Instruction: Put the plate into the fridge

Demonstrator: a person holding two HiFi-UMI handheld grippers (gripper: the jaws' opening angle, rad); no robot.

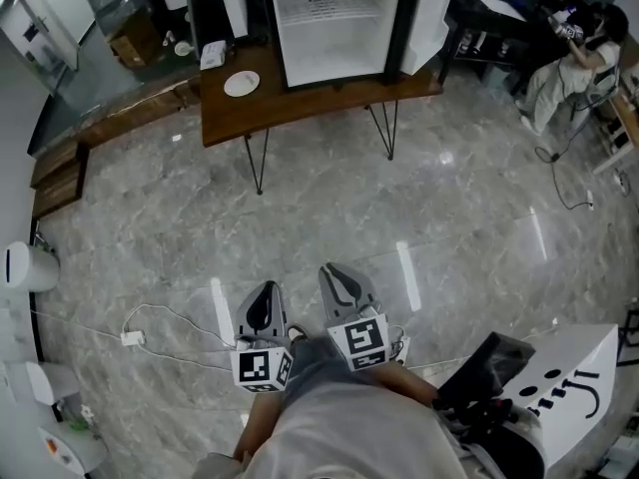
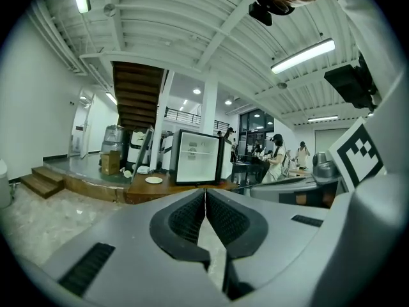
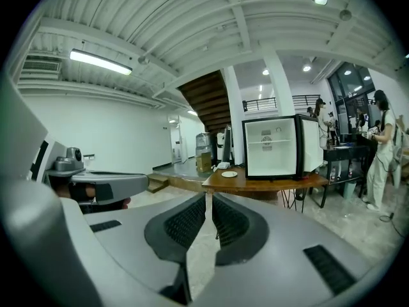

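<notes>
A small white plate (image 1: 241, 84) lies on the left part of a brown wooden table (image 1: 300, 108), far ahead of me. Right of the plate stands a mini fridge (image 1: 334, 30) with its door (image 1: 427, 20) swung open and its white inside showing. The plate (image 2: 153, 180) and the fridge (image 2: 197, 157) look small in the left gripper view; the right gripper view also shows the plate (image 3: 229, 174) and the fridge (image 3: 271, 146). My left gripper (image 1: 264, 294) and right gripper (image 1: 334, 275) are held close to my body over the floor, both shut and holding nothing.
A white cable with a plug (image 1: 133, 338) trails on the marble floor at the left. Wooden steps (image 1: 55, 178) rise at the far left. A person (image 1: 574, 63) sits at a desk at the far right. A white machine (image 1: 569, 387) stands at my right.
</notes>
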